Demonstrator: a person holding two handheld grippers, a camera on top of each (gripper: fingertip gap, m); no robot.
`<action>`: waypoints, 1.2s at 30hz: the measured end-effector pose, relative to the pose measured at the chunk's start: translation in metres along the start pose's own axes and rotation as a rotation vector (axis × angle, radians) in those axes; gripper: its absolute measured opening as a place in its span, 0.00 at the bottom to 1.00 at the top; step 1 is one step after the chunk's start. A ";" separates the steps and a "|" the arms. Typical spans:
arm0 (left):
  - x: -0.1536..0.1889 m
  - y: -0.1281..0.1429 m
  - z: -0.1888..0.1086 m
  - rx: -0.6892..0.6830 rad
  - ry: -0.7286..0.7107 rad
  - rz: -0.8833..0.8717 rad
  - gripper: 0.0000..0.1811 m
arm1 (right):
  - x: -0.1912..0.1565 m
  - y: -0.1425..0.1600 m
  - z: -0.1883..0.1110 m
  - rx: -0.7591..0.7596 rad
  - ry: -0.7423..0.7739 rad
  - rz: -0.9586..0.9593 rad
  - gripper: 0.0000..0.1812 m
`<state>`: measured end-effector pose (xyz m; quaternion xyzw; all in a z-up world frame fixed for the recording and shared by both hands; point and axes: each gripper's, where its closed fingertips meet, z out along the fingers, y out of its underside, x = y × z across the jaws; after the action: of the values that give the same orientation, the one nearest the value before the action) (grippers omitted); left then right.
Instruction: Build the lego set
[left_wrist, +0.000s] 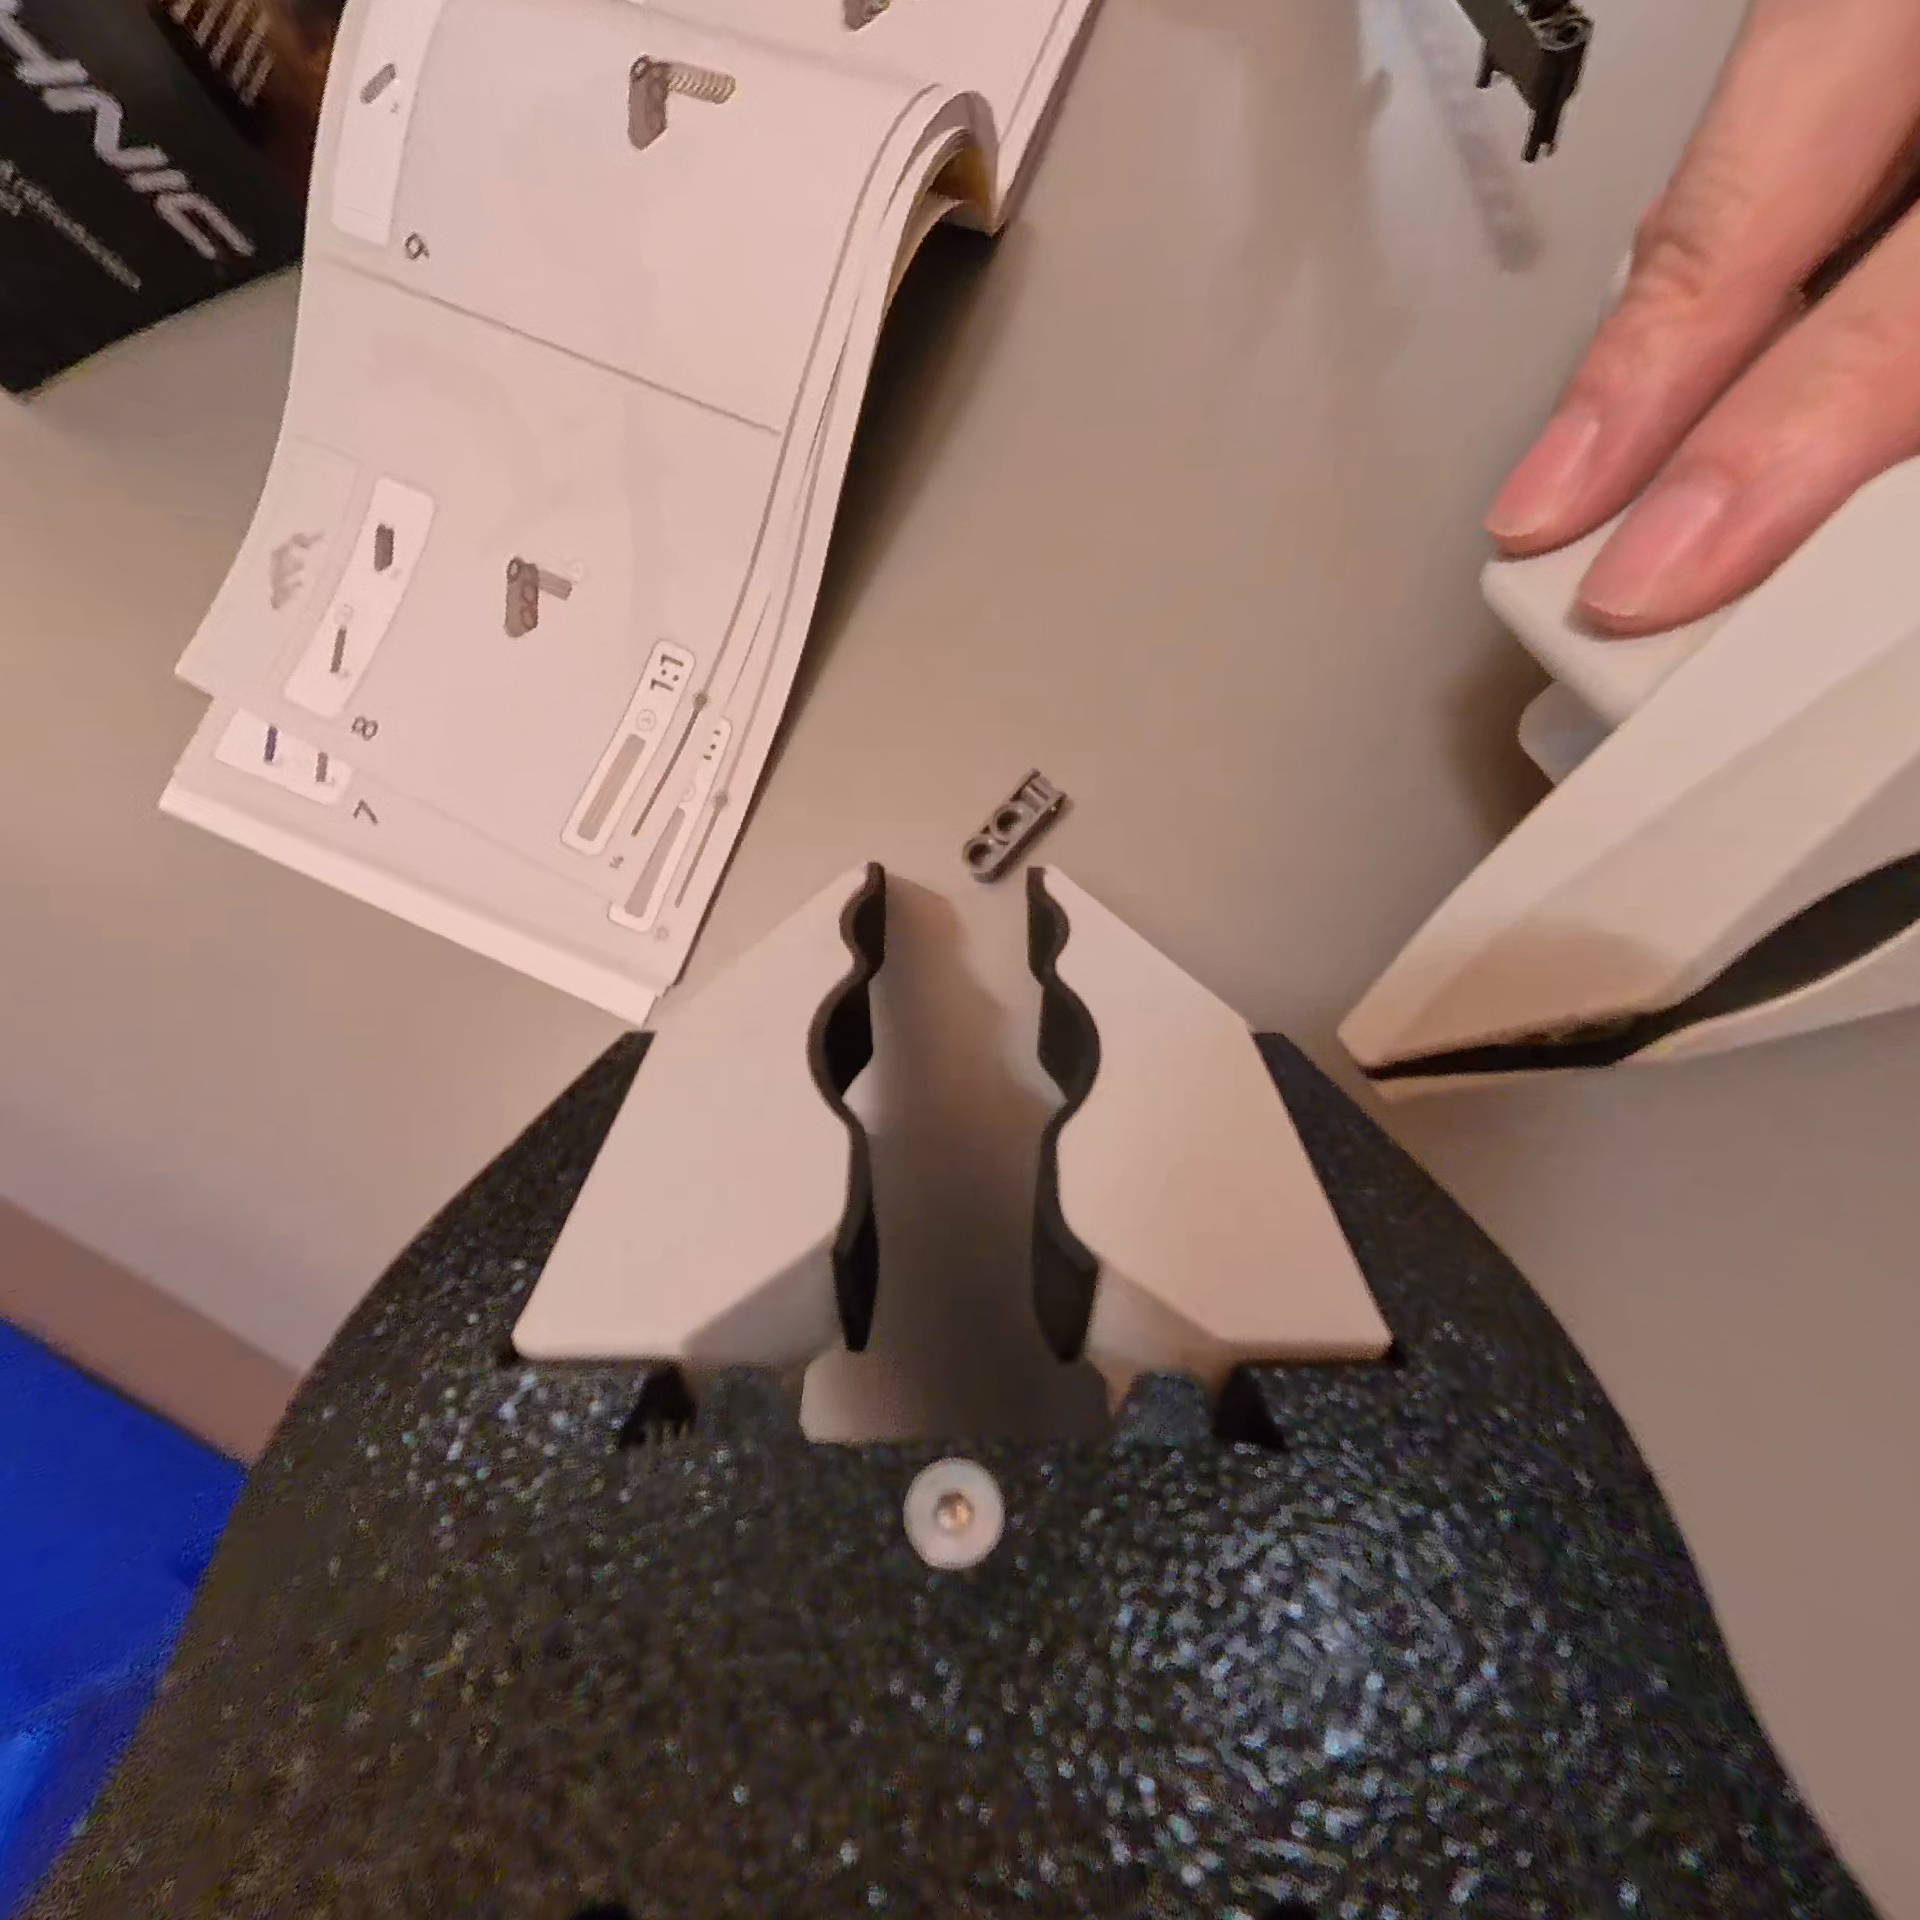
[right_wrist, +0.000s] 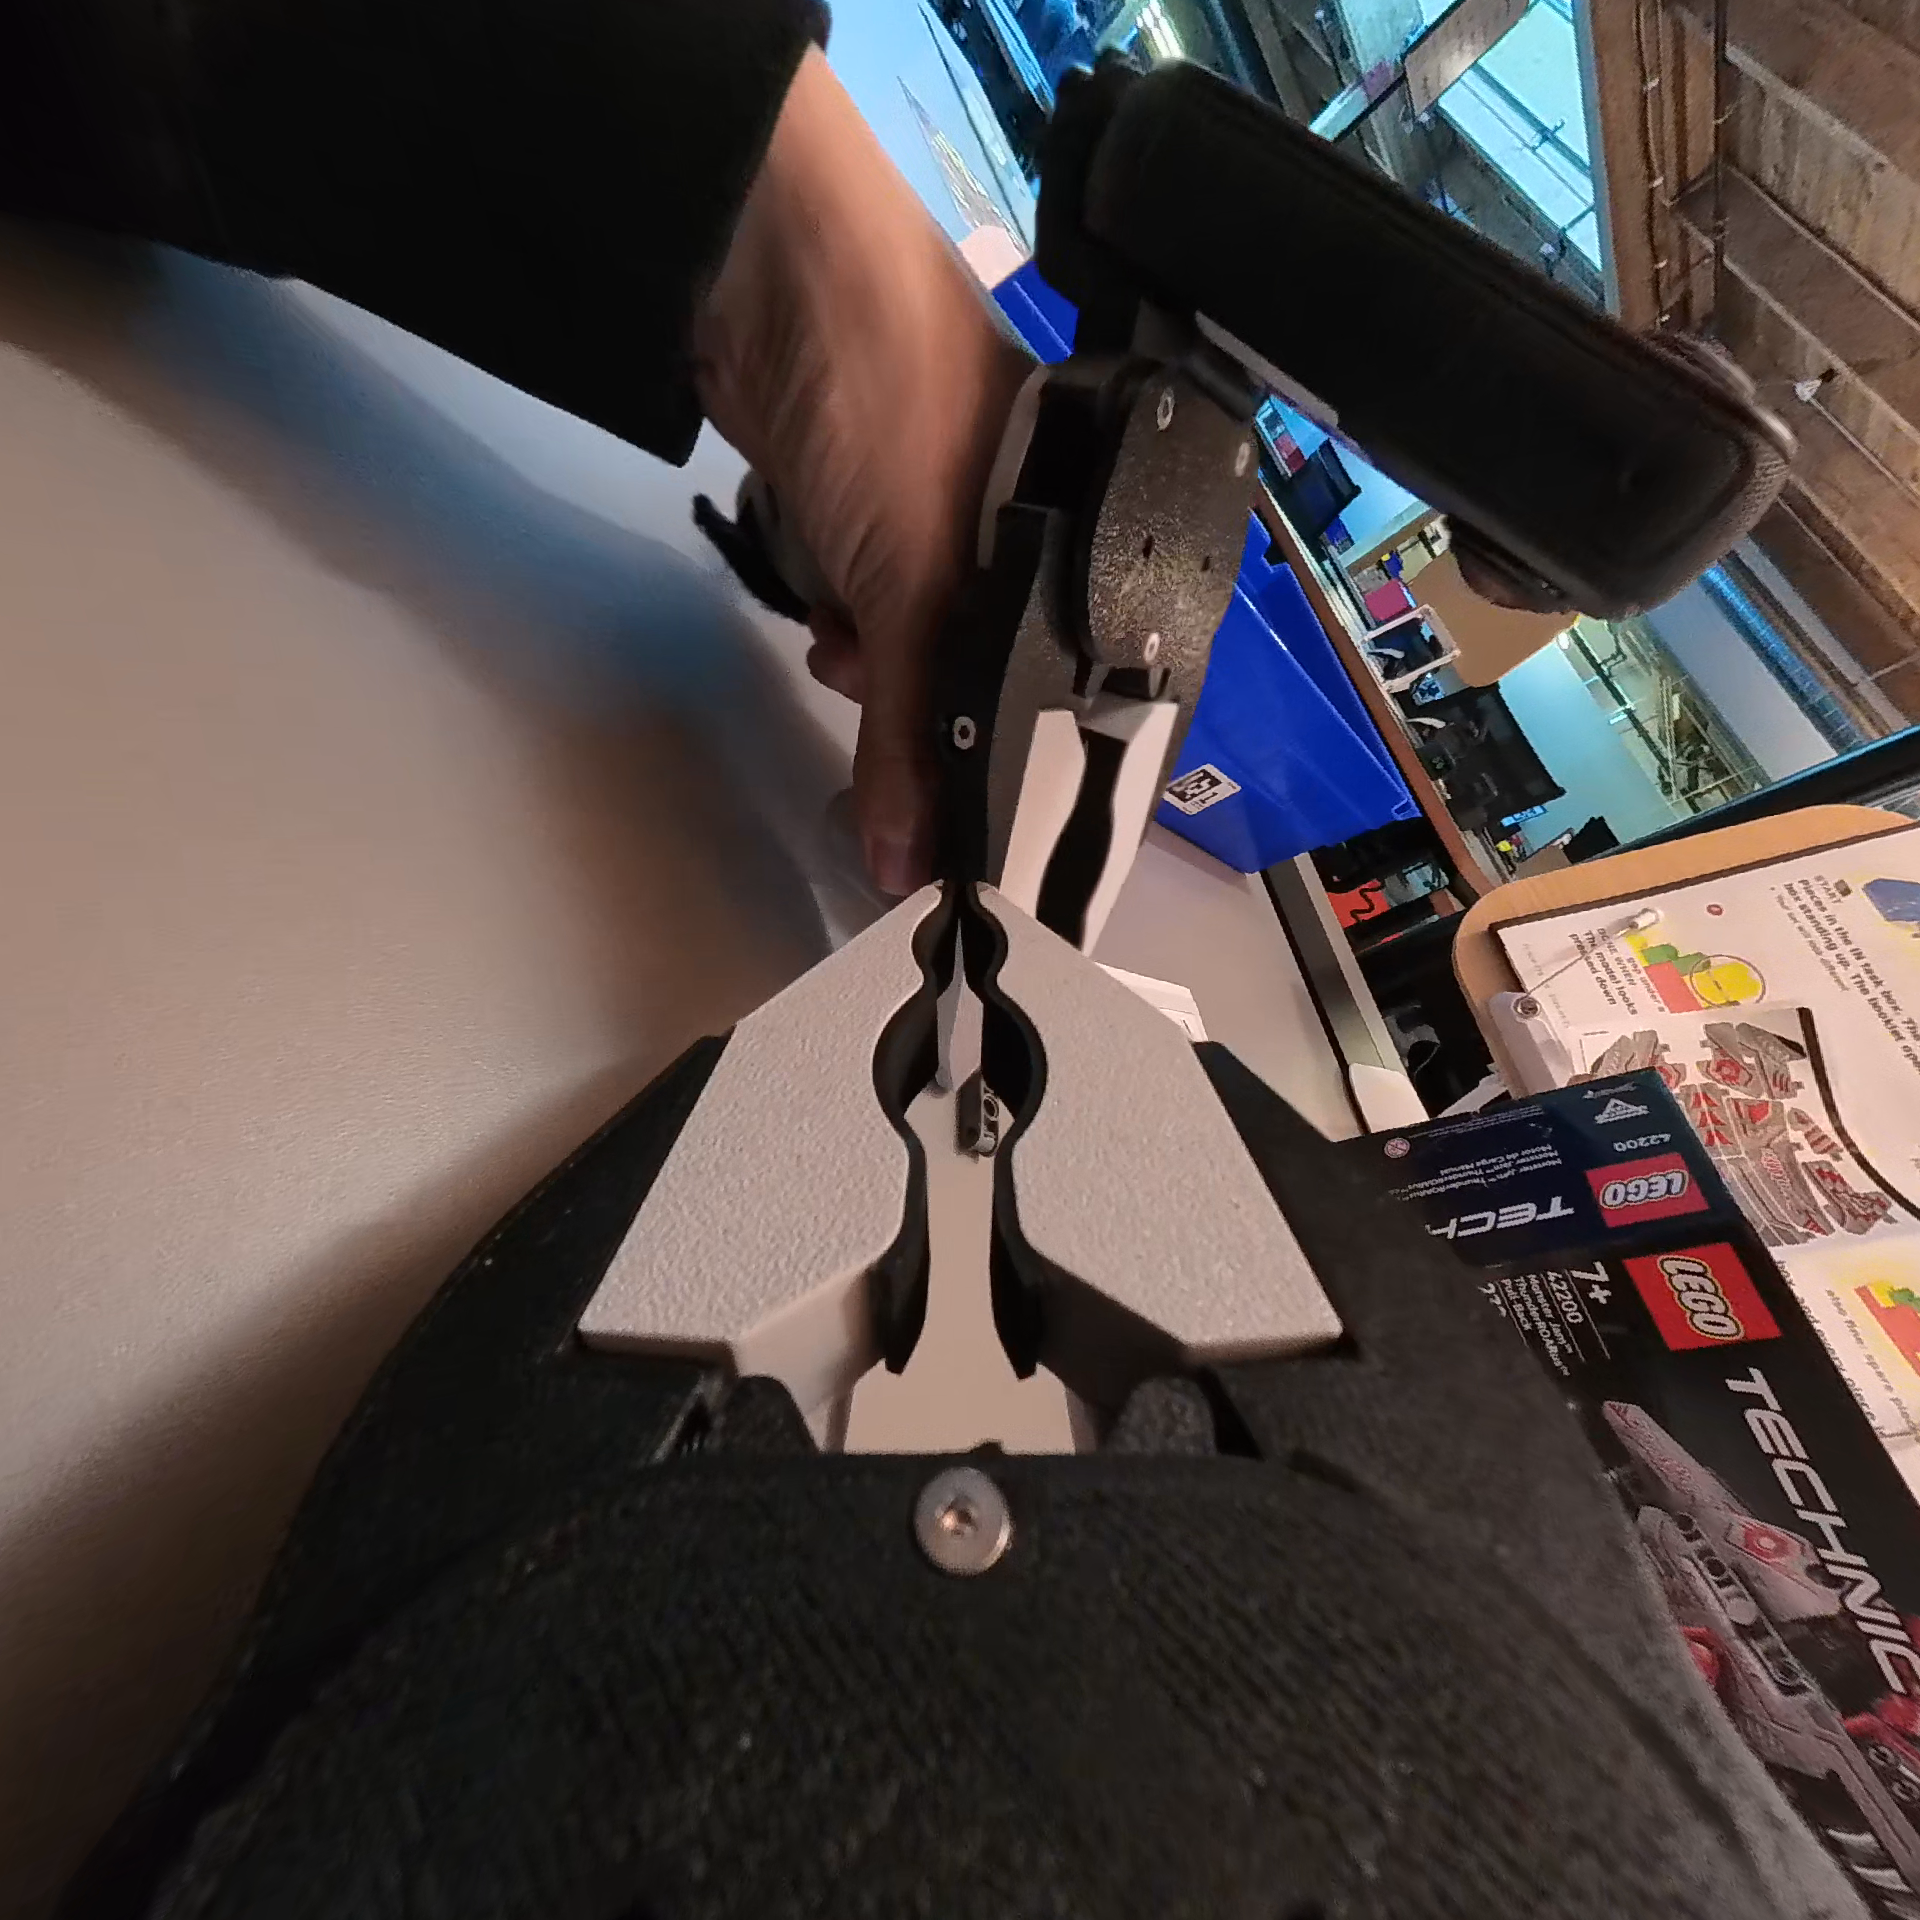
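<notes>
The left gripper (left_wrist: 956, 883) stands partly open and holds nothing; the small grey piece (left_wrist: 1013, 826) lies on the table (left_wrist: 1195, 520) just beyond its tips, at 1 o'clock. The booklet (left_wrist: 582, 436) edge is at 10 o'clock, with bare table between. The right gripper (right_wrist: 961, 914) has its tips pressed together, at 3 o'clock from the piece; I cannot tell if it holds anything.

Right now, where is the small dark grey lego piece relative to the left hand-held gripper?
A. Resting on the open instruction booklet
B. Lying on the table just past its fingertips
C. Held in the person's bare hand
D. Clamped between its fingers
B: the small dark grey lego piece lies flat on the table just beyond the open left hand-held gripper, off the instruction booklet and untouched by the hand.
</notes>
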<state>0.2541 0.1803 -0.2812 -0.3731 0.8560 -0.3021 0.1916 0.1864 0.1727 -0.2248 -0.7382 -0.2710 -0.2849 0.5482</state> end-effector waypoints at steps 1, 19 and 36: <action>0.001 -0.001 0.001 0.005 0.013 0.024 0.14 | 0.000 0.000 0.000 0.001 -0.002 0.002 0.00; 0.000 0.016 -0.013 -0.002 0.017 -0.201 0.03 | -0.004 0.007 0.003 -0.020 -0.051 0.105 0.00; -0.030 0.005 -0.060 0.148 -0.028 -0.154 0.06 | -0.011 0.017 0.010 -0.086 -0.095 0.094 0.00</action>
<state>0.2379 0.2279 -0.2370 -0.4266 0.7976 -0.3729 0.2067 0.1922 0.1774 -0.2465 -0.7857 -0.2493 -0.2351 0.5151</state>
